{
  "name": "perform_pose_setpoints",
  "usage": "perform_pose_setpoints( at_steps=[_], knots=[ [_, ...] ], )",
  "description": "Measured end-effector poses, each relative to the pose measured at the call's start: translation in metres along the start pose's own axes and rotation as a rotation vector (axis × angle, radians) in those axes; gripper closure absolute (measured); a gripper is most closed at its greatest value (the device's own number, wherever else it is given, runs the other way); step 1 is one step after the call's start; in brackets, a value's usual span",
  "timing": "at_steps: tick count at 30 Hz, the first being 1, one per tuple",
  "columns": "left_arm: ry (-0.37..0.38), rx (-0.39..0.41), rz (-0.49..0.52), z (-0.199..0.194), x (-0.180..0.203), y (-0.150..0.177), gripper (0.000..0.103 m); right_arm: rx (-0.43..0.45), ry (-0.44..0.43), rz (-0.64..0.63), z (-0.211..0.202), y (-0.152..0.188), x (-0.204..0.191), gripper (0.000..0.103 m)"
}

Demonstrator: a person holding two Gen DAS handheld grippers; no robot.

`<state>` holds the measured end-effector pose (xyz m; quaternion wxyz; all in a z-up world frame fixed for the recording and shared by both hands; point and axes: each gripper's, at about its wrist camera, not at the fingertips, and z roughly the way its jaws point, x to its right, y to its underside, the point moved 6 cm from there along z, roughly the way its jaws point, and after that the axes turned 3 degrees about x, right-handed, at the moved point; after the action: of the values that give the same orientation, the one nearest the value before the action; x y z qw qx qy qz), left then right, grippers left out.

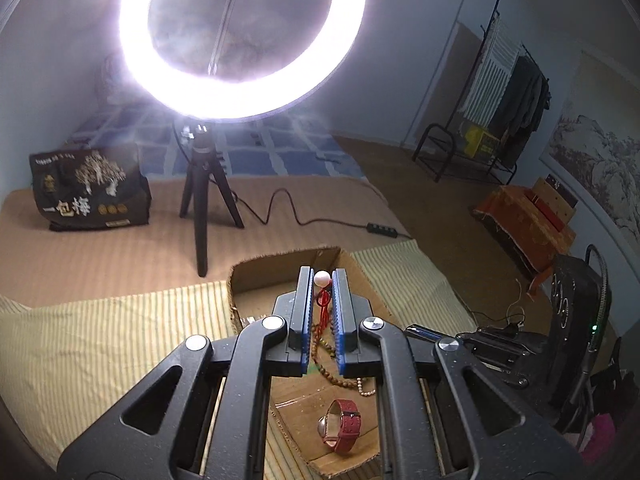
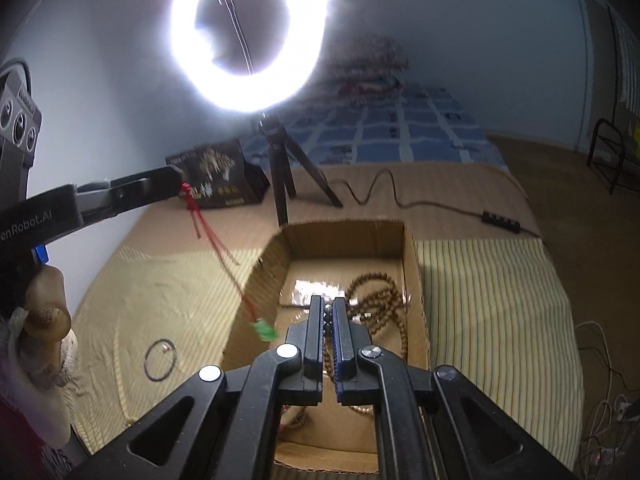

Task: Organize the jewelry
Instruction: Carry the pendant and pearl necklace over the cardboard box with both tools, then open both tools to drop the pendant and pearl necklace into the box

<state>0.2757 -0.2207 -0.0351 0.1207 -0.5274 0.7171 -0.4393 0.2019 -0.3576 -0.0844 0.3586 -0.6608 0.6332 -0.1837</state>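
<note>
Gripping red cord, left tool above box rim

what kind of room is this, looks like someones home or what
Most likely a bedroom at home, set up for filming: a bed with a blue checked quilt, a garment rack hung with clothes, and a ring light on a tripod beside the cardboard box of jewelry.

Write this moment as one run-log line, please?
left gripper: shut on red cord pendant, lifted | right gripper: shut on dark beads | cardboard box: wooden bead strand, red watch inside
</note>
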Motion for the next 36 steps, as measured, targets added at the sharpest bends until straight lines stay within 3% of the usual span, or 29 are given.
perform_pose_setpoints(
  at_steps=[15,18,21,22,28,36],
  knots=[
    [-0.068,-0.147,-0.004,0.062,-0.018,0.044,0.096,-0.11,0.023,0.061,0.036,0.021,0.014,0.101],
    [-0.074,-0.163,-0.006,0.065,-0.022,0.047,0.095,-0.104,0.041,0.068,0.036,0.02,0.016,0.074],
    [-0.093,-0.156,-0.001,0.062,-0.024,0.047,0.071,-0.103,0.051,0.076,0.034,0.019,0.019,0.067],
    [-0.096,-0.152,-0.003,0.06,-0.025,0.047,0.07,-0.102,0.058,0.076,0.033,0.019,0.019,0.058],
    [-0.106,-0.146,-0.011,0.049,-0.029,0.046,0.07,-0.075,0.078,0.069,0.026,0.013,0.016,0.036],
    [-0.101,-0.131,-0.001,0.024,-0.031,0.046,0.07,-0.045,0.094,0.058,0.013,0.008,0.009,0.025]
  ],
)
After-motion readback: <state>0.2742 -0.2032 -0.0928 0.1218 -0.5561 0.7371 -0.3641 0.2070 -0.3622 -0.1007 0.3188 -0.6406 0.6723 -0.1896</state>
